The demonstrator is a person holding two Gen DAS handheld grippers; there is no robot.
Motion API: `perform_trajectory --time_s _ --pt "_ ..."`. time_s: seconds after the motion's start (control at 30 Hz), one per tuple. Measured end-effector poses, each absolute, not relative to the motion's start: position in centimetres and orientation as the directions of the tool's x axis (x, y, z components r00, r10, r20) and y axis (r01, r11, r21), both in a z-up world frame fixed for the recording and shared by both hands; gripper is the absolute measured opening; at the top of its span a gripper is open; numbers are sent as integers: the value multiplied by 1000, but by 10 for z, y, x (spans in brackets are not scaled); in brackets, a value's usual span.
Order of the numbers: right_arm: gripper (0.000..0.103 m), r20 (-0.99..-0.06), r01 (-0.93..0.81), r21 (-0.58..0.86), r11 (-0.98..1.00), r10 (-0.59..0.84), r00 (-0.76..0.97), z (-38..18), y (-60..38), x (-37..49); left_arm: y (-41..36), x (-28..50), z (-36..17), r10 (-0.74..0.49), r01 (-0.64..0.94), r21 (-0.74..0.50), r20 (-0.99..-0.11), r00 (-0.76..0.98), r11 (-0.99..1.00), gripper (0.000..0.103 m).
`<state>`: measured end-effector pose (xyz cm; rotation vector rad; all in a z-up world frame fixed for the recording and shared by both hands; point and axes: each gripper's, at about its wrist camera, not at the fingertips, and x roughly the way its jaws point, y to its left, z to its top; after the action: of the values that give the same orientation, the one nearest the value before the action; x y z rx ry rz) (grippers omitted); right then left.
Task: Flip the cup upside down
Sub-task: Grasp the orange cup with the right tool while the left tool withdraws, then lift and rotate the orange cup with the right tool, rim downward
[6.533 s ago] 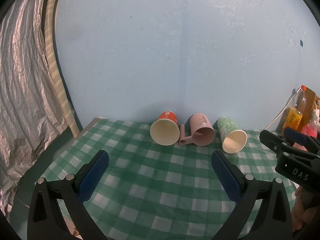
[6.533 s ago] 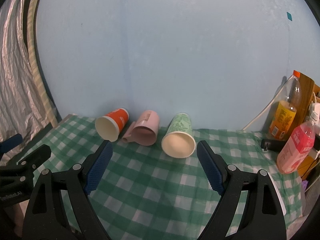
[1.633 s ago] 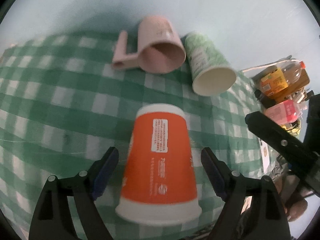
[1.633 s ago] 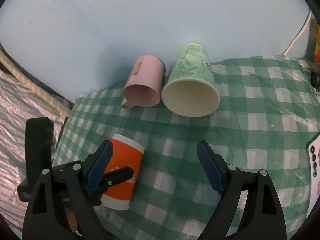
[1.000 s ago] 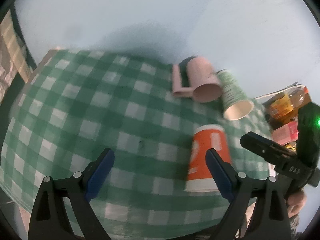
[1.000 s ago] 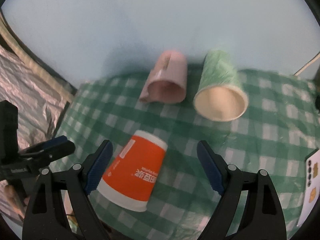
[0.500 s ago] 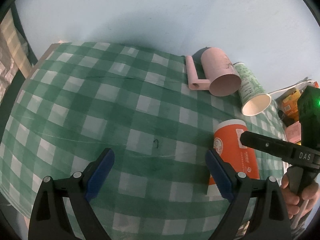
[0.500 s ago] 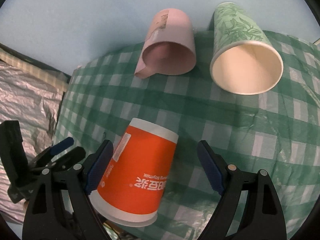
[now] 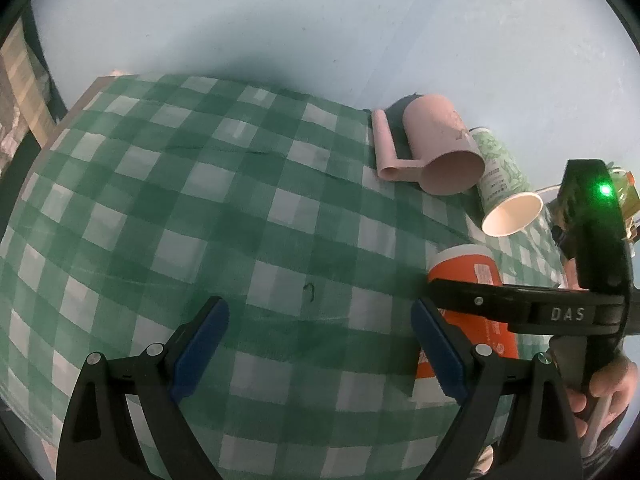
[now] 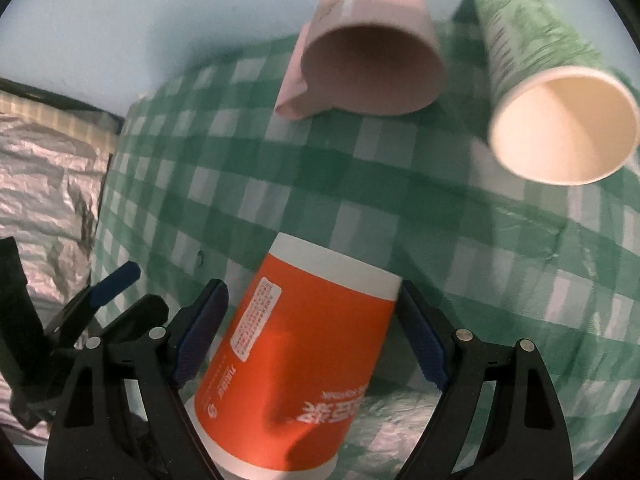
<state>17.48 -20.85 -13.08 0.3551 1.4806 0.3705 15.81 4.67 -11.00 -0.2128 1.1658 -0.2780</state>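
Orange paper cup (image 10: 296,364) inverted on checked tablecloth (image 10: 460,240); right gripper (image 10: 312,332) spread astride, ungripped; left gripper (image 9: 320,344) spread, empty, aside.

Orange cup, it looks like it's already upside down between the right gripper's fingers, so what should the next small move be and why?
Probably back the right gripper away without closing. The orange cup already stands rim-down on the checked tablecloth, and the jaws are spread beside it, so closing would only disturb it. The pink mug and green cup lie on their sides.
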Motion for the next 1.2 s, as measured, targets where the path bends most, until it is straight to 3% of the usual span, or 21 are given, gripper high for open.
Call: perform_trajectory --time_s 0.07,0.23,0.47,0.63,0.87,1.07,1.2 --pt "84 -886 -19 461 887 462 44 -132 -208 176 46 160 -110 -329 104 -313 -870 366 944 94" --pt "68 -872 -18 487 873 487 37 -131 -212 179 46 164 -111 -331 98 -317 -873 357 943 94" --pt "67 -851 -57 515 855 518 90 -121 -220 168 47 159 -108 -316 84 -308 -872 373 948 94" --pt "66 -815 -146 515 844 536 220 -93 -229 144 45 148 -104 -350 94 -340 -857 380 936 94" --pt "66 -753 -282 359 890 455 476 -50 -227 102 39 135 -98 -362 92 -357 -837 411 930 94" --pt "66 -652 -301 140 943 316 689 -25 -211 75 39 121 -91 -338 86 -337 -825 452 938 94" --pt "66 -598 -291 83 953 281 751 -20 -208 69 40 113 -87 -319 81 -320 -820 475 944 94"
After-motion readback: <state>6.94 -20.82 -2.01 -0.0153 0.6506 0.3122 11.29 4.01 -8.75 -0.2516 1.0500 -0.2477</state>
